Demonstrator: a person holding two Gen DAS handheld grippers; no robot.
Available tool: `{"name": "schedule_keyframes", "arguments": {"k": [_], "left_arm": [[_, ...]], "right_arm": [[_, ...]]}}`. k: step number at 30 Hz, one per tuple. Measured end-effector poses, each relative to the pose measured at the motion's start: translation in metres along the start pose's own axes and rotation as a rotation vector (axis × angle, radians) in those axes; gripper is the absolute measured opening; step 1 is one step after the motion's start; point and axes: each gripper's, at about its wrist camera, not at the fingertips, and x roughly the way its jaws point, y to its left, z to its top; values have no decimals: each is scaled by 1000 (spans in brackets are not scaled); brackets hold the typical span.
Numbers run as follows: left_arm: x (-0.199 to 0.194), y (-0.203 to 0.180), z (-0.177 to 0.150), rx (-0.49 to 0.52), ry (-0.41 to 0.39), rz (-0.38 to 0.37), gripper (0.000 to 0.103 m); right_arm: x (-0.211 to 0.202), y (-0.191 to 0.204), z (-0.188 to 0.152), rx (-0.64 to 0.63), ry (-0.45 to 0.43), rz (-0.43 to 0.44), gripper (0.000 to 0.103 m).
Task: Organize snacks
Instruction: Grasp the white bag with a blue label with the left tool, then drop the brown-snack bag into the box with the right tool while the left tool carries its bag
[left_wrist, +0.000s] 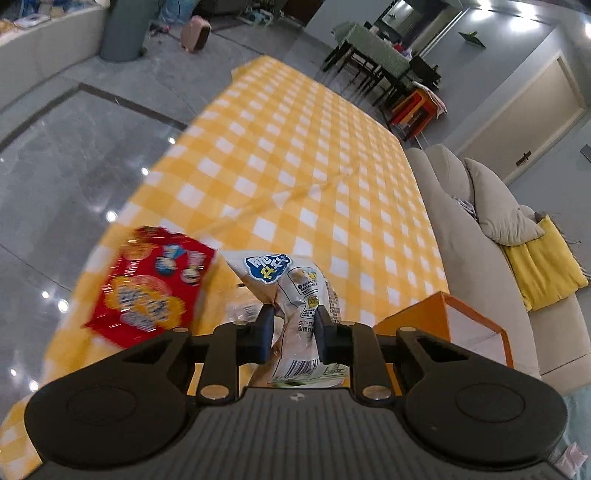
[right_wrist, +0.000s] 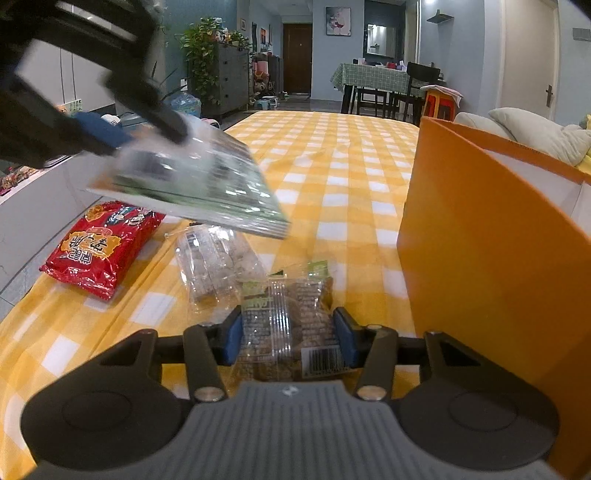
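Observation:
My left gripper (left_wrist: 294, 314) is shut on a pale snack bag with a blue logo (left_wrist: 295, 295), held in the air above the yellow checked table (left_wrist: 295, 166). In the right wrist view the same bag (right_wrist: 199, 184) hangs blurred from the left gripper (right_wrist: 147, 122) at upper left. My right gripper (right_wrist: 290, 332) is shut on a clear packet of brown snacks (right_wrist: 288, 325) low over the table, just left of an orange box (right_wrist: 480, 258). A red snack bag (left_wrist: 151, 291) (right_wrist: 103, 247) and a clear packet of bars (right_wrist: 218, 266) lie on the table.
The orange box also shows at the right in the left wrist view (left_wrist: 461, 325). A beige sofa (left_wrist: 461, 221) with a yellow blanket (left_wrist: 543, 269) runs along the table's right side. Grey tiled floor (left_wrist: 74, 166) lies to the left.

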Motion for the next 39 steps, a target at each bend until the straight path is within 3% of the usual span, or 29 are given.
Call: {"name": "schedule_keyframes", "arguments": {"k": [7,14,25,33,39], "left_arm": [[-37,9,-35,20,-20,98,25],[-55,28,-66,-59,-59,160,25],[-85,32,-76,-99,-101,135,25],[-117,-2,-74,-26,-176,132,25],[-126,-31,-74,22,-188,132,25]], "right_arm": [[-12,-1,-8,-9,-7,26,47],[-33,3,-15,-15,-3,47,46],[-77,6,6,-5,-87,90,45],[-118,2,26,10,-197,117,45],[-151,-14,48,74,-280,138,45]]}}
